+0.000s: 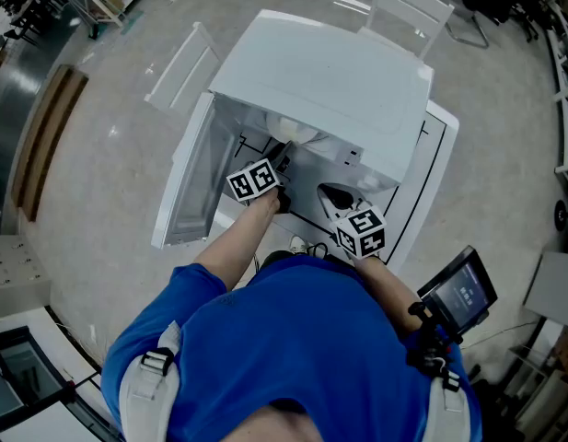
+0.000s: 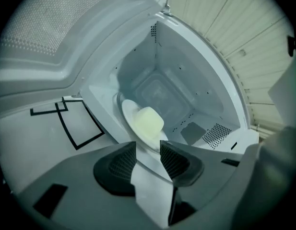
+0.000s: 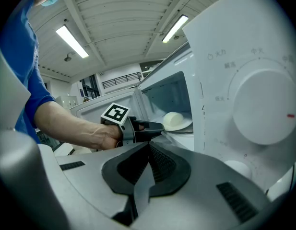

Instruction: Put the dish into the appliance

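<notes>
The white microwave [image 1: 330,81] stands with its door [image 1: 187,187] swung out to the left. Inside lies a white plate [image 2: 131,119] carrying a pale rounded piece of food [image 2: 148,121]; both also show in the right gripper view, the plate [image 3: 183,126] low in the cavity. My left gripper [image 2: 148,159] reaches into the opening, open, with the plate's near rim lying loose between its pads. From the right gripper view, the left gripper [image 3: 155,127] ends just short of the plate. My right gripper [image 3: 148,164] hangs shut and empty in front of the control panel.
A big round dial [image 3: 265,107] sits on the microwave's panel at the right. Black tape lines [image 2: 73,123] mark the white table [image 1: 435,155]. Two white chairs [image 1: 408,7] [image 1: 182,67] stand beyond the table. A small screen [image 1: 458,293] hangs at the person's right side.
</notes>
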A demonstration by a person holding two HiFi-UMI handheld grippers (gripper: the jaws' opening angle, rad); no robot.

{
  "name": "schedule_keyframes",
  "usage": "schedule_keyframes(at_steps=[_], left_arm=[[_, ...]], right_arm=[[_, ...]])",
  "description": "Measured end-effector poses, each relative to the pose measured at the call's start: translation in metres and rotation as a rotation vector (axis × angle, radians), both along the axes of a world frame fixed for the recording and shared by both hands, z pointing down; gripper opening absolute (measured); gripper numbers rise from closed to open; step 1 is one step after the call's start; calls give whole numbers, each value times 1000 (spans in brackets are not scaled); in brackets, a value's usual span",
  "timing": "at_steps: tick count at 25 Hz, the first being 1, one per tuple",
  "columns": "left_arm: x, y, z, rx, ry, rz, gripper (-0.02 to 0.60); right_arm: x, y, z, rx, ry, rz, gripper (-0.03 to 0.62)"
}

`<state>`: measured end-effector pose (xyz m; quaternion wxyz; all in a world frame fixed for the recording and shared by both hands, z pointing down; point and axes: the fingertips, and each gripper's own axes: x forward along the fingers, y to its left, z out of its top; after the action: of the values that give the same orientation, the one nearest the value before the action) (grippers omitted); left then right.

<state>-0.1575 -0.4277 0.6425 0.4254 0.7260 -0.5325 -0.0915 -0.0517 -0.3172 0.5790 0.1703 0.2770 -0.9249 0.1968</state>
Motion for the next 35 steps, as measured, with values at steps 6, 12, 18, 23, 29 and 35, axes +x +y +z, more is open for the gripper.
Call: schedule_keyframes(at_steps=[6, 12, 18, 23, 29, 35], left_arm=[[-10, 5, -3, 46, -311, 47, 140], [-7, 3, -12, 108, -519, 121, 138], [-6, -6, -9, 99, -574, 156, 101], [-1, -15, -9, 100, -583, 181, 101], [2, -25, -8, 95, -600, 191, 101], [3, -26, -7, 91, -612, 205, 101]], right_arm=[[-2, 0, -1, 2, -3, -3, 2], [-1, 0, 0, 3, 0, -3, 2], [1, -2, 0, 2, 6, 3, 2], [2, -3, 2, 1, 10, 11, 2], [3, -2, 3, 0, 16, 13, 2], [3, -2, 5, -1, 16, 19, 2]])
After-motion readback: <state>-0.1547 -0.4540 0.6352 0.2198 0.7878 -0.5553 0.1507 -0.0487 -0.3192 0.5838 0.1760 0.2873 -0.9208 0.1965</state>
